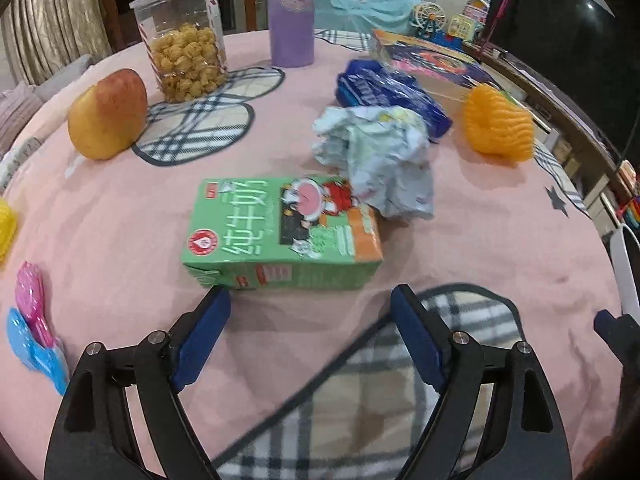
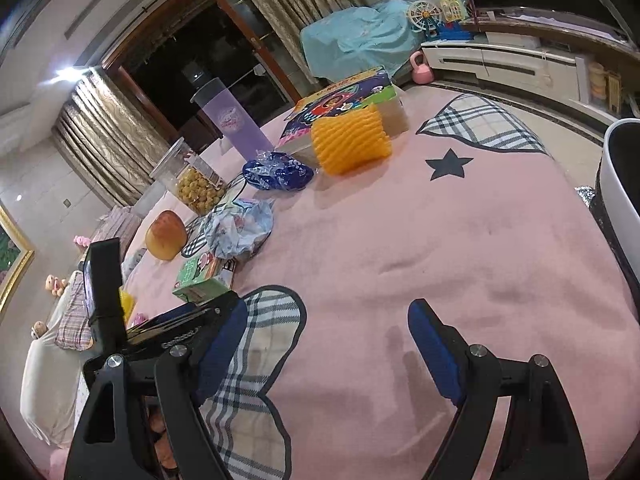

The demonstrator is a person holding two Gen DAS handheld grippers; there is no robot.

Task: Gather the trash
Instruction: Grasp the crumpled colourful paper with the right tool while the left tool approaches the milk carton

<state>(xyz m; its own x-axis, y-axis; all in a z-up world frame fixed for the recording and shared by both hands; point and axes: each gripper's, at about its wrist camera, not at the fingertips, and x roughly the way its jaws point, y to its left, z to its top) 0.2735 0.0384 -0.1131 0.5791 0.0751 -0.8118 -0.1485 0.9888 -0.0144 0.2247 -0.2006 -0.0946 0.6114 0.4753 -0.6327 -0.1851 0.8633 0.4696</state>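
A green milk carton lies on its side on the pink tablecloth, just beyond my left gripper, which stands open with nothing between its blue pads. Behind the carton sit a crumpled pale wrapper, a blue snack bag and an orange foam net. In the right wrist view my right gripper is open over bare cloth, with the carton, wrapper, blue bag and orange net further off to its left.
An apple, a popcorn jar, a purple tumbler and a picture box stand at the back. Pink and blue plastic pieces lie at the left. A white bin rim shows at the right.
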